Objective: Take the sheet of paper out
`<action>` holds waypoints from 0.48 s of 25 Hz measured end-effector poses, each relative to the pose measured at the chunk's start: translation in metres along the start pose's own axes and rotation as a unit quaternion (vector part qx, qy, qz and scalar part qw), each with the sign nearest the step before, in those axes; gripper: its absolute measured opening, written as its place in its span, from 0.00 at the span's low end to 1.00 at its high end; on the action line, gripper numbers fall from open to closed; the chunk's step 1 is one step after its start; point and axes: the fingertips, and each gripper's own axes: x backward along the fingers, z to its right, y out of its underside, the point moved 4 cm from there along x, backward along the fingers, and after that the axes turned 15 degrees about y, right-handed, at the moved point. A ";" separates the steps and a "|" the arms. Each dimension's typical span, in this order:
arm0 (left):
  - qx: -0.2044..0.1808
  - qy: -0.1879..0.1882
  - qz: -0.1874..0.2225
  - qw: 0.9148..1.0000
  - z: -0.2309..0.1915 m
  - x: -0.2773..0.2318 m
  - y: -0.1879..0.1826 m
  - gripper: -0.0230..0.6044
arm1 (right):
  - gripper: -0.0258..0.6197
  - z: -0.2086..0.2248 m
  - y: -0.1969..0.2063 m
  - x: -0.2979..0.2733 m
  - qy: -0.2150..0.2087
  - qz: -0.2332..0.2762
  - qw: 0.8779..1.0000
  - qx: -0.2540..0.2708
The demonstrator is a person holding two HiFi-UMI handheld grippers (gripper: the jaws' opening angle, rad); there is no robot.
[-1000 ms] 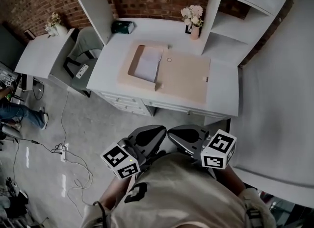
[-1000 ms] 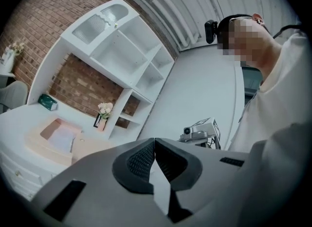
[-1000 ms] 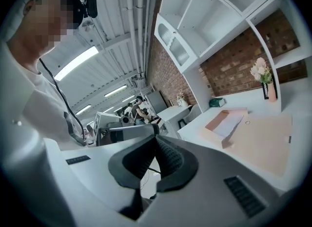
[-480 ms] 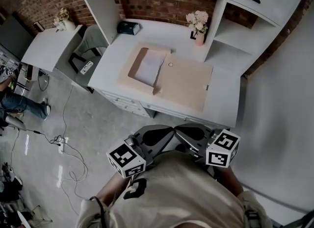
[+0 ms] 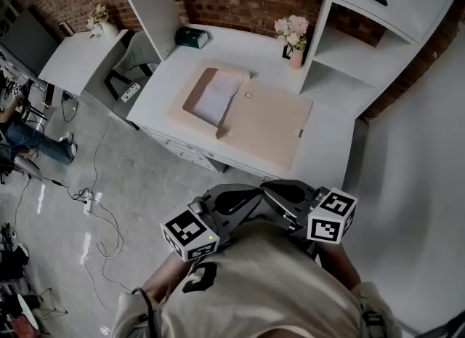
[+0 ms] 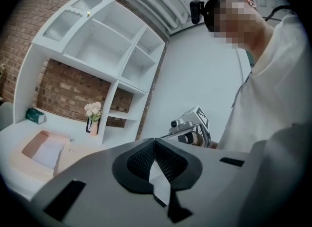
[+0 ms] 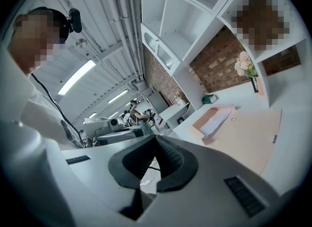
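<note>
The shallow cardboard box (image 5: pixel 265 122) is lying open on the white desk (image 5: pixel 330 151), and its tray is holding the sheet of paper (image 5: pixel 216 99). The left gripper (image 6: pixel 154 139) and right gripper (image 7: pixel 155 136) are hovering well apart from it, both with jaws fully closed and gripping nothing.

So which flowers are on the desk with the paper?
The bunch by the shelves, at the back of the desk with the paper. The other bunch stands on the small side table.

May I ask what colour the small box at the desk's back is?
The small box is dark green, clearest in the head view.
</note>
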 end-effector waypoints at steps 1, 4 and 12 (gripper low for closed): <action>-0.007 0.003 -0.009 1.000 0.001 -0.007 0.000 0.07 | 0.08 0.005 -0.001 0.003 -0.002 0.002 1.000 -0.004; -0.014 0.011 -0.031 0.999 0.003 -0.023 0.002 0.07 | 0.08 0.016 -0.001 0.010 -0.002 0.008 1.000 -0.024; 0.013 0.004 -0.045 0.999 -0.003 -0.034 0.007 0.07 | 0.08 0.041 0.004 0.015 -0.010 0.006 0.994 -0.111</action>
